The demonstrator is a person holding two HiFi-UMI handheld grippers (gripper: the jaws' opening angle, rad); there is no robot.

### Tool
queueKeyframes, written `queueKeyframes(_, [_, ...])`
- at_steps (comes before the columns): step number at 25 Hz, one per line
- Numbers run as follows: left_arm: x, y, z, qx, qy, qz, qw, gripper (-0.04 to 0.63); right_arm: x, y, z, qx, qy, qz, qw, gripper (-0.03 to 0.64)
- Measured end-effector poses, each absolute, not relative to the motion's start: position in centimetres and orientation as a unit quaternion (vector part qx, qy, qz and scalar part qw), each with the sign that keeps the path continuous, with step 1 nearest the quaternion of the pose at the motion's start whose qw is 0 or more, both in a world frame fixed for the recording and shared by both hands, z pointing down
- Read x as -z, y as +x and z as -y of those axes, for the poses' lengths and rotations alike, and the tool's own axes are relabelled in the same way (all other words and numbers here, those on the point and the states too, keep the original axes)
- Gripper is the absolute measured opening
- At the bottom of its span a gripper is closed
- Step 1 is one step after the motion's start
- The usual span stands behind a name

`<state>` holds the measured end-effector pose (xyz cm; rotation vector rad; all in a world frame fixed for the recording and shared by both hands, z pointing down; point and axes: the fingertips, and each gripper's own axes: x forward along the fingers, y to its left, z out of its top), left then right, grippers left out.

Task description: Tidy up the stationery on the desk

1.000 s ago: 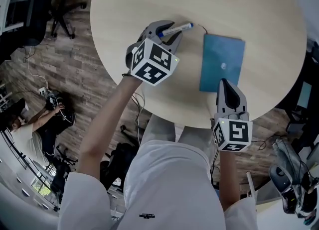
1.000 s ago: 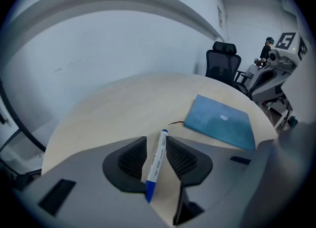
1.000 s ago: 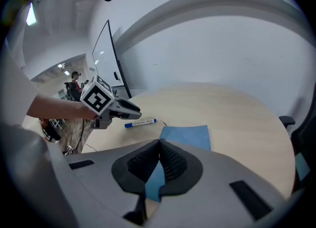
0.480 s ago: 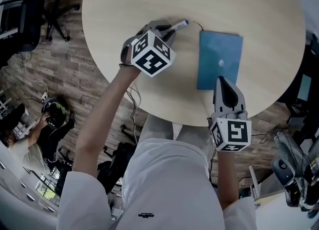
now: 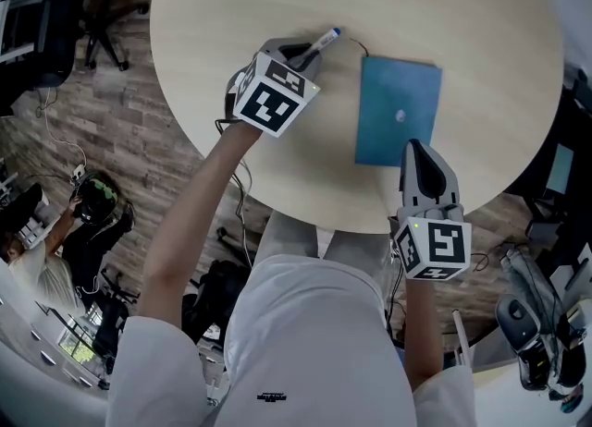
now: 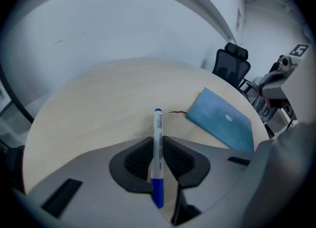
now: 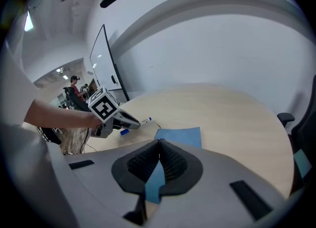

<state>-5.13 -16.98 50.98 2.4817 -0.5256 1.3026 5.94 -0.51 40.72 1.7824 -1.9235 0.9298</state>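
Note:
A white marker with a blue cap [image 5: 324, 42] lies on the round pale wooden table [image 5: 277, 166]. It runs along the gap of my left gripper [image 5: 305, 49]. In the left gripper view the marker [image 6: 158, 143] sits between both pads, which press on it after the jaws have just been closing. A blue notebook [image 5: 393, 102] lies flat to its right. My right gripper [image 5: 416, 148] is shut over the notebook's near right corner with nothing between its pads. The right gripper view shows the notebook [image 7: 180, 135] beyond the shut jaws and the left gripper [image 7: 133, 120] at the marker.
A thin red string [image 5: 354, 44] lies between marker and notebook. The table edge runs just below the right gripper. Office chairs [image 5: 102, 18] stand on the wooden floor at left, where a person [image 5: 83, 222] sits. Equipment [image 5: 536, 323] is at lower right.
The left gripper has sunk onto the marker and its jaws have narrowed around it. The marker has swung from nearly sideways to pointing up and right. The right gripper has shifted slightly right over the notebook.

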Motion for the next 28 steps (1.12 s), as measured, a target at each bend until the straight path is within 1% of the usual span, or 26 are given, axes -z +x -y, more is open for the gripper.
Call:
queueKeyframes(4, [-49.7, -4.4, 16.2, -0.412, 0.863, 0.203, 0.211, 0.075, -40.5, 6.9, 0.3, -0.330, 0.626, 0.684, 0.177, 0.033])
queueKeyframes(14, [-49.1, -4.7, 13.2, -0.359, 0.840, 0.267, 0.308, 0.076, -41.0, 8.2, 0.5, -0.327, 0.611, 0.699, 0.177, 0.034])
queueKeyframes(20, [-49.8, -4.0, 9.9, -0.319, 0.803, 0.310, 0.397, 0.076, -41.0, 9.6, -0.2, -0.330, 0.600, 0.707, 0.176, 0.032])
queueKeyframes(28, [-51.7, -3.3, 7.2, -0.287, 0.759, 0.349, 0.468, 0.077, -41.5, 10.8, -0.4, -0.334, 0.587, 0.718, 0.173, 0.032])
